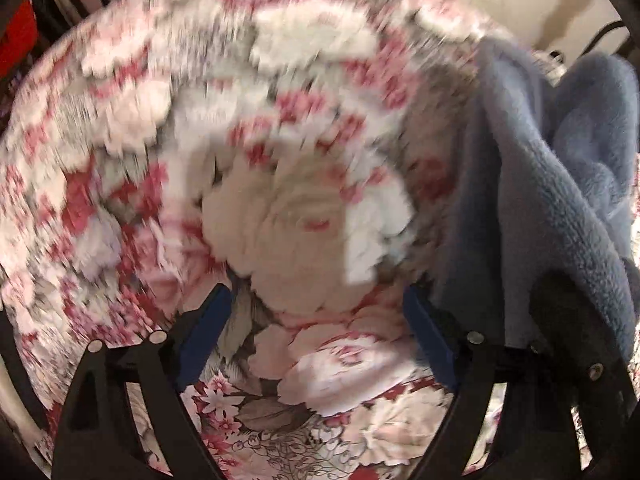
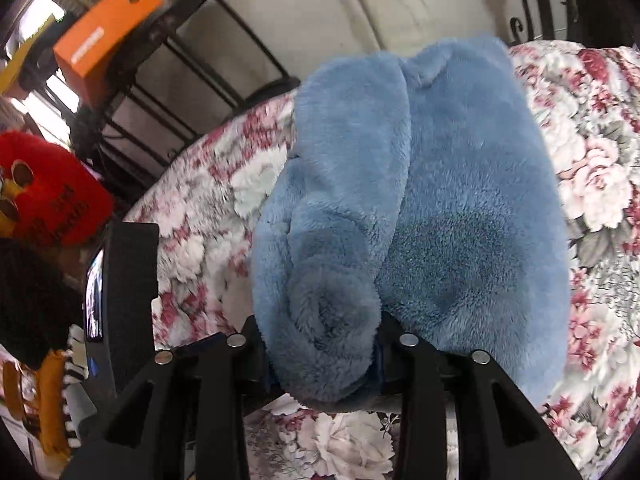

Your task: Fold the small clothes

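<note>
We see the blue fleece garment (image 2: pixel 420 208) as a thick, plush piece of soft, fuzzy pile, bunched into rounded folds rather than lying flat; in the right wrist view two lobes of it meet along a seam-like crease running down the middle, and a rolled lump of the fabric sits low between our fingers. It lies on the floral bedspread (image 2: pixel 592 184), a white cover printed with pink and red roses and grey leaves, and rises up in front of the camera. Our right gripper (image 2: pixel 320 364) has its jaws closed onto that rolled lower edge, the fleece packed in between them and covering most of the blue pads. In the left wrist view the same blue fleece garment (image 1: pixel 532 208) hangs at the right side, draped over a dark part of the other tool, just beside our left gripper (image 1: pixel 320 332), whose jaws stand wide apart with only the floral bedspread (image 1: pixel 248 128) showing between them; that view is heavily blurred, so we cannot read finer detail of the cloth there. As for containers, an orange box (image 2: pixel 104 32) rests on a black metal rack (image 2: pixel 192 80) at the upper left; we cannot tell what it holds. A red plush toy (image 2: pixel 44 188) sits below it.
</note>
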Available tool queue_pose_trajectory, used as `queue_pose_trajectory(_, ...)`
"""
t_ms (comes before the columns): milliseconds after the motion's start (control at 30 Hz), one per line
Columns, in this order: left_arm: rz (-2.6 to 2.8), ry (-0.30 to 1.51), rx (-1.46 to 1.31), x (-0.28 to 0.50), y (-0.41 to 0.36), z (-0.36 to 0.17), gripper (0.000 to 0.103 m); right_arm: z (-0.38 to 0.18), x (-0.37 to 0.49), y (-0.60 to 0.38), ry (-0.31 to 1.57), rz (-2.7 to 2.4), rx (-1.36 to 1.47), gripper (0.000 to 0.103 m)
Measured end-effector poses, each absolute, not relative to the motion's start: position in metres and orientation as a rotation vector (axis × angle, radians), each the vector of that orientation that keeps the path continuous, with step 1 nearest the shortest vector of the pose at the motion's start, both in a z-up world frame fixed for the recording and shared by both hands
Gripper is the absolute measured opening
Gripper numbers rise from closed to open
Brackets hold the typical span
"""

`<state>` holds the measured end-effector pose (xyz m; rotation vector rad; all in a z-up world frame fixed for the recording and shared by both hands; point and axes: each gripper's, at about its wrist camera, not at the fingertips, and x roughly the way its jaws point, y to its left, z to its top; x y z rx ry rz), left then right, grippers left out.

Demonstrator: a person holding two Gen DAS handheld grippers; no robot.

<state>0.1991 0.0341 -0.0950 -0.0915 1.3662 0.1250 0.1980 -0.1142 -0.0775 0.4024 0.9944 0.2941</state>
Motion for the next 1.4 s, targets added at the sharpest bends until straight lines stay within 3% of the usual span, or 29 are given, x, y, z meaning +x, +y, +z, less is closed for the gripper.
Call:
queue_pose_trajectory(100, 0.137, 1.429, -0.122, 0.2, 0.046, -0.111, 0.087, -0.087, 0.201, -0.105, 1.011, 0.315, 0.368, 0.052)
queue_pose_trajectory(133, 0.144, 1.431, -0.128, 0.2, 0.05, -0.11, 0.087, -0.087, 0.202, -0.102, 1.015, 0.332, 0.366, 0.063)
queue_pose_trajectory(233, 0.176, 1.41, -0.166, 0.201, 0.066, -0.099, 0.091, -0.08, 0.204, -0.096, 1.025, 0.389, 0.379, 0.077)
queue_pose_trajectory(600, 0.163, 1.221, -0.228, 0.19, 0.079, -0.029, 0.092, -0.028, 0.18, -0.136, 0.951, 0.494, 0.49, 0.077)
queue_pose_trajectory(633, 0.146, 1.2, -0.223, 0.189, 0.074, -0.022, 0.092, -0.023, 0.176, -0.14, 0.94, 0.489, 0.479, 0.075)
queue_pose_trajectory(700, 0.091, 1.152, -0.216, 0.185, 0.057, -0.007, 0.094, -0.013, 0.165, -0.152, 0.907, 0.426, 0.418, 0.059)
queue_pose_trajectory(767, 0.038, 1.124, -0.201, 0.184, 0.041, 0.003, 0.095, -0.013, 0.16, -0.163, 0.907, 0.35, 0.35, 0.032)
queue_pose_trajectory(967, 0.007, 1.171, -0.025, 0.19, -0.004, -0.027, 0.099, -0.042, 0.162, -0.181, 0.982, 0.267, 0.258, 0.023)
queue_pose_trajectory(1067, 0.049, 1.313, -0.084, 0.194, 0.013, -0.069, 0.099, -0.076, 0.171, -0.188, 1.093, 0.223, 0.222, 0.005)
queue_pose_trajectory(1133, 0.049, 1.417, -0.224, 0.198, 0.033, -0.101, 0.099, -0.099, 0.177, -0.191, 1.167, 0.236, 0.26, 0.001)
queue_pose_trajectory(1400, 0.077, 1.403, -0.25, 0.202, 0.038, -0.106, 0.099, -0.102, 0.178, -0.192, 1.182, 0.255, 0.275, 0.0)
